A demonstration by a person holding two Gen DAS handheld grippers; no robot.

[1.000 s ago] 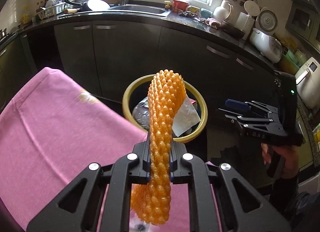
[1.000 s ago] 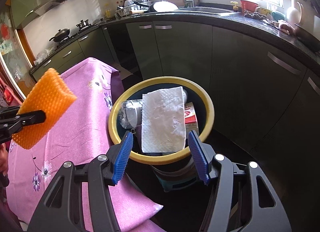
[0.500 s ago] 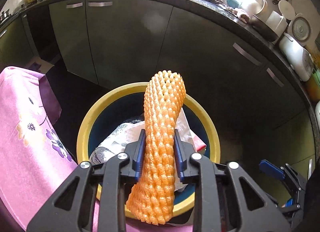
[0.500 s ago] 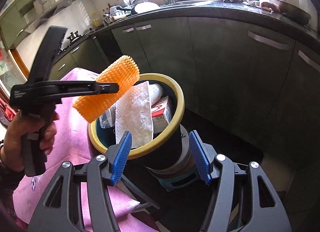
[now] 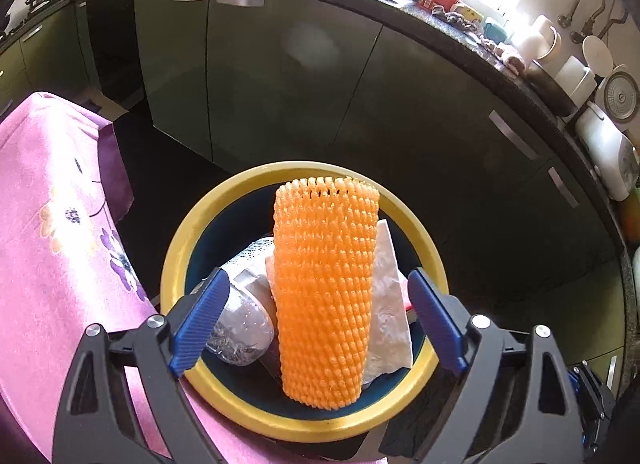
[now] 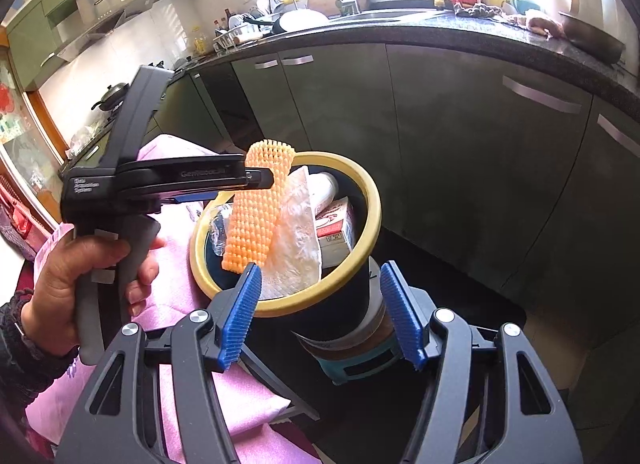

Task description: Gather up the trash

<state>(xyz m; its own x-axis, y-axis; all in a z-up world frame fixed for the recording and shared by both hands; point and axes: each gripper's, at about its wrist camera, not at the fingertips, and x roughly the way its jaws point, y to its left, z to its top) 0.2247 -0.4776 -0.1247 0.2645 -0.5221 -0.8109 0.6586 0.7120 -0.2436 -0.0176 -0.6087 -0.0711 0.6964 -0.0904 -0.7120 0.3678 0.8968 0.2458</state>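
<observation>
Since a second ago our left tool (image 5: pixel 316 324) has swung over the yellow-rimmed bin (image 5: pixel 416 224), its jaws opening off the orange foam net (image 5: pixel 326 296), which drops in; next, we judge, our empty, half-open right tool (image 6: pixel 320 312) seeks more trash.

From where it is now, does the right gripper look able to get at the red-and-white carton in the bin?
Probably yes: the right gripper, jaws opening and empty, faces the bin, and the carton lies uncovered on the right, beside the paper towel.
</observation>
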